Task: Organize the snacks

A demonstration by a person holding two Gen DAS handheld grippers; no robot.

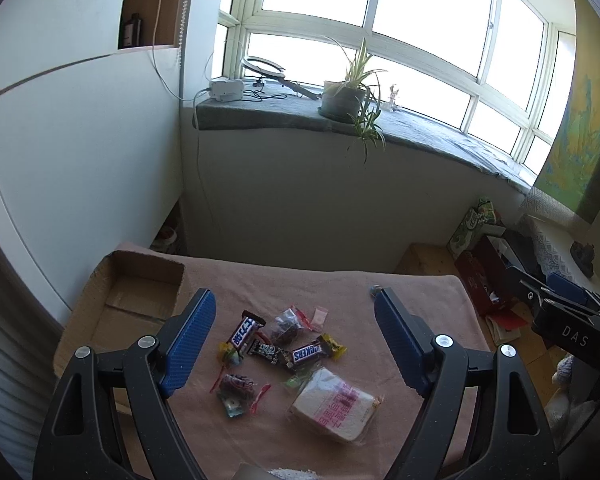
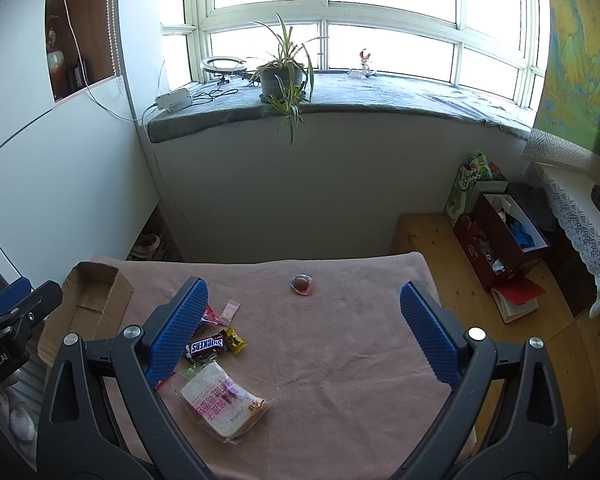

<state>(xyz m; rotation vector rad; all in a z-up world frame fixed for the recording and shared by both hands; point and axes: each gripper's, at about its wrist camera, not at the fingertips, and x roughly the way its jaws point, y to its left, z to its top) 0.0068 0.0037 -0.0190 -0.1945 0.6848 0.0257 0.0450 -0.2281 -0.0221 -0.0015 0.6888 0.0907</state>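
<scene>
Pink cloth covers the counter (image 1: 420, 292), and the snacks lie scattered on it directly ahead of the left tool (image 1: 294, 344), whose jaws stand wide apart and empty. The right tool (image 2: 302, 332) is likewise spread and empty; from it the pile sits ahead and to the left, so I judge the left hand nearer. Two Snickers bars (image 1: 306, 353) show, one wrapped bread slice (image 1: 334, 406) with its long axis slanting right, several small candies, and one lone sweet (image 2: 302, 283) straight ahead of the right tool. One cardboard box (image 1: 136, 292) waits ahead-left.
</scene>
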